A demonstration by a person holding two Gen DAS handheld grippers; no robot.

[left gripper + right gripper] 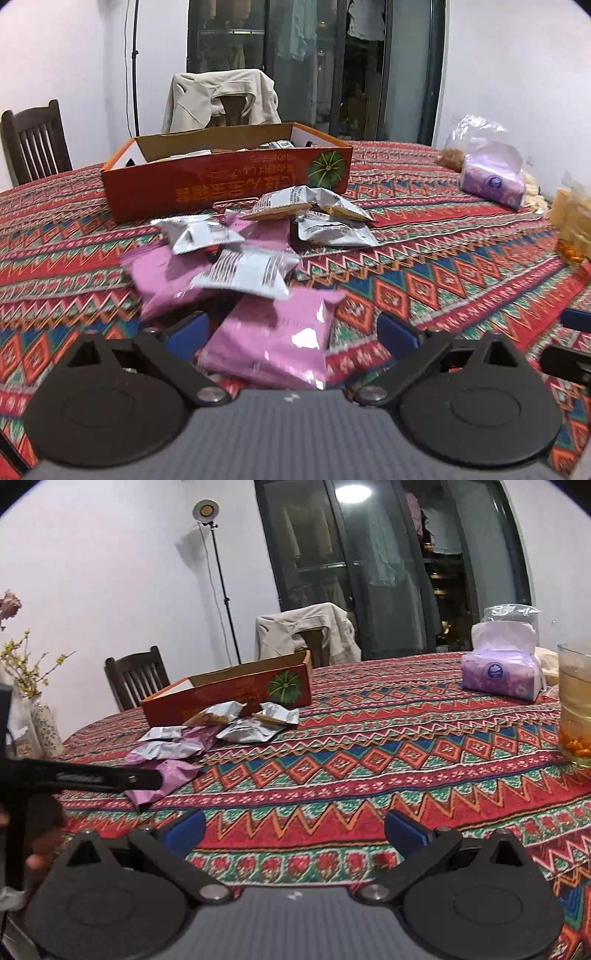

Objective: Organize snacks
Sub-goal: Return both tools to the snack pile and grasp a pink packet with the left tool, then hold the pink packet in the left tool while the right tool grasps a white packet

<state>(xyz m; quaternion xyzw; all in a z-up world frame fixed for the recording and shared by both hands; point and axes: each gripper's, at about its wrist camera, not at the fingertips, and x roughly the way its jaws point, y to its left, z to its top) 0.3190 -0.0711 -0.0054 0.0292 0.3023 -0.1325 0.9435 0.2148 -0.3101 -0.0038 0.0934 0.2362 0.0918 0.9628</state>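
An open red and orange cardboard box (225,184) stands on the patterned tablecloth and holds a few packets. In front of it lies a loose pile of silver snack packets (251,275) and pink snack packets (162,280). My left gripper (291,334) is open, its blue fingertips (188,334) on either side of the nearest pink packet (273,341), which lies on the cloth. My right gripper (295,830) is open and empty over bare cloth, to the right of the pile (207,731). The box also shows in the right wrist view (229,698).
A purple tissue pack (493,179) and bags of food lie at the far right. A glass jar (574,709) stands at the right edge. Two chairs (33,140) stand behind the table, one draped with a beige jacket (221,99). A vase of flowers (40,720) is at the left.
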